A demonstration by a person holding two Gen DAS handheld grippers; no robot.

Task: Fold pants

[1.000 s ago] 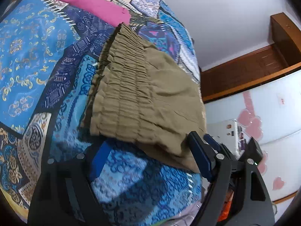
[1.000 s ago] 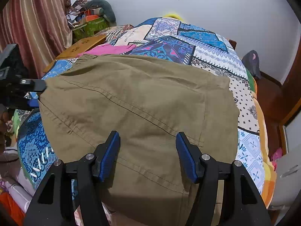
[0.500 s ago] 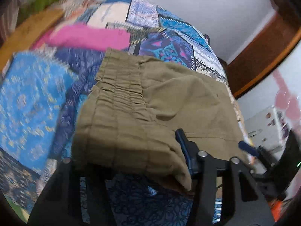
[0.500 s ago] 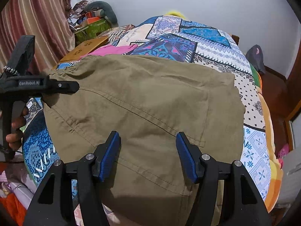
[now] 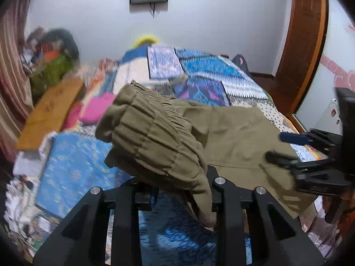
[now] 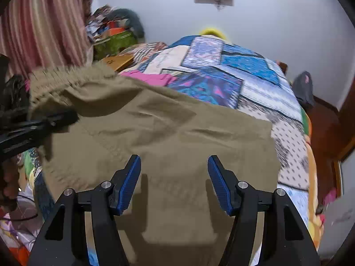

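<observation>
Olive pants [image 6: 177, 133] lie spread on a patchwork quilt [image 5: 73, 166]. Their gathered elastic waistband [image 5: 150, 128] is bunched up and lifted off the bed. My left gripper [image 5: 182, 190] has its jaws closing on that bunched corner, and the cloth drapes over and hides its pads. In the right wrist view the left gripper [image 6: 55, 119] reaches in from the left at the waistband. My right gripper [image 6: 174, 177] hovers open above the pants' near part, with nothing pinched between its blue pads [image 6: 131, 181]. In the left wrist view the right gripper [image 5: 286, 148] shows at the pants' right edge.
A pink garment [image 6: 150, 77] lies on the quilt beyond the pants. A wooden board [image 5: 48, 119] and a clutter pile [image 6: 115, 35] sit at the bed's left, by a striped curtain [image 6: 44, 22]. A wooden door [image 5: 304, 44] stands on the right.
My left gripper rolled, rose and closed on the waistband corner, pulling it up off the quilt. The right gripper shifted a little over the pants and stayed open.
</observation>
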